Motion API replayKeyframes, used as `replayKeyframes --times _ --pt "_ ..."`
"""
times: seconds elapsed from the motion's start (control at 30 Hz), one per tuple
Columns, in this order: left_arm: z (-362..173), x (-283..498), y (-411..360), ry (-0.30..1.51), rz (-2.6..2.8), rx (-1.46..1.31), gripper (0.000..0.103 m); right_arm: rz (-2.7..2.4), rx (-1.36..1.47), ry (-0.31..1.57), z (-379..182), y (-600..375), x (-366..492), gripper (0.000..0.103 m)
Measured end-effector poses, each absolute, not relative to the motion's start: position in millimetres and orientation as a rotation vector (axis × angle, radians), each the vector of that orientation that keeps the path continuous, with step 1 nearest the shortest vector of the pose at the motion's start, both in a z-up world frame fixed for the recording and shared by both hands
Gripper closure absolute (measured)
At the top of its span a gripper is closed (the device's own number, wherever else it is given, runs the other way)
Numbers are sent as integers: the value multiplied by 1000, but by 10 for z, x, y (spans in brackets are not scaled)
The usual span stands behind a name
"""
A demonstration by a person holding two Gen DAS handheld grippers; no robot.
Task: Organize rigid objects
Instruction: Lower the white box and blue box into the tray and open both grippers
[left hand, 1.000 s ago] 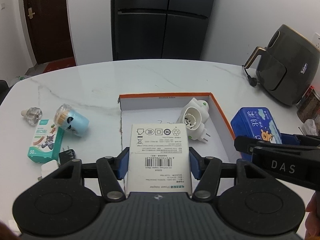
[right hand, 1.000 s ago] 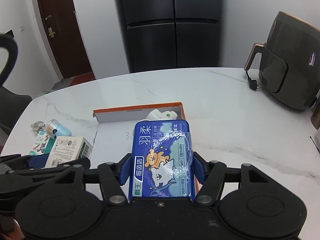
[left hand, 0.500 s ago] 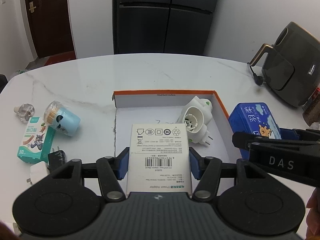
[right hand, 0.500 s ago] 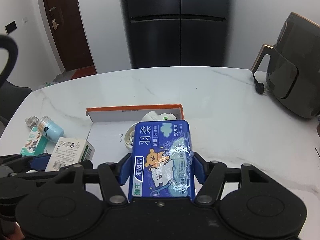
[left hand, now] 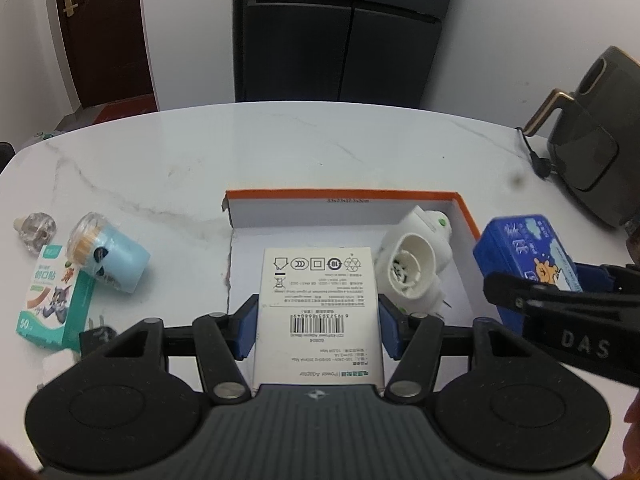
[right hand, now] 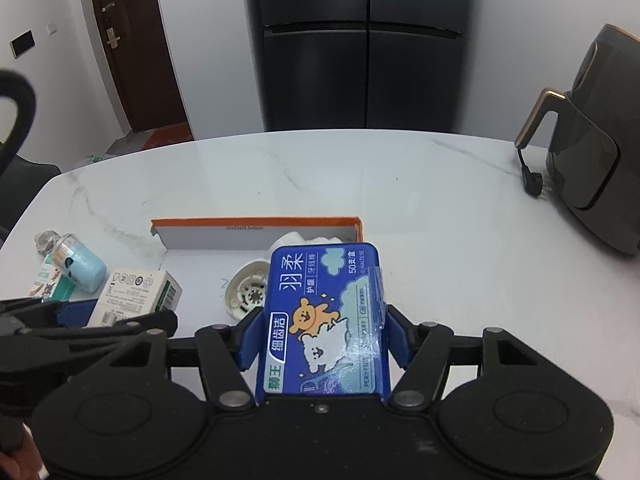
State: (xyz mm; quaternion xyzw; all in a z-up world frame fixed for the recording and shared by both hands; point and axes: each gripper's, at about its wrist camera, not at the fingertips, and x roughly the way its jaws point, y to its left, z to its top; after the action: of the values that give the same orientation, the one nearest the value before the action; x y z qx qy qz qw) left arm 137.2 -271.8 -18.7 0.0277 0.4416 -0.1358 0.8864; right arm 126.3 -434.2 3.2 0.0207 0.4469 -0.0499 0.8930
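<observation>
Both tongs are loaded: left gripper pinching the white cardboard adapter box, right gripper, jaws just eased wider, around the blue plastic floss-pick case. Orange-rimmed white tray sits right ahead, probably the drop spot, white plug-in diffuser already inside.

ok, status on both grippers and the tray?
Left gripper shut on white box. Right gripper on blue box, jaws just easing open. Both over tray; plug adapter already inside.
</observation>
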Motion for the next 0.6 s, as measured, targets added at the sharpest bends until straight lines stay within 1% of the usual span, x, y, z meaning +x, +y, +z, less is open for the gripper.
replayKeyframes --times 0.43,0.5,0.6 --pt "-310 1794 -2920 921 -290 55 43 -83 68 882 118 -4563 1150 27" --pt "-310 1814 -2947 916 -282 58 32 -87 66 876 145 -4581 1115 27" --pt "-268 1790 -2955 905 -295 65 32 -90 71 872 183 -4593 1068 26"
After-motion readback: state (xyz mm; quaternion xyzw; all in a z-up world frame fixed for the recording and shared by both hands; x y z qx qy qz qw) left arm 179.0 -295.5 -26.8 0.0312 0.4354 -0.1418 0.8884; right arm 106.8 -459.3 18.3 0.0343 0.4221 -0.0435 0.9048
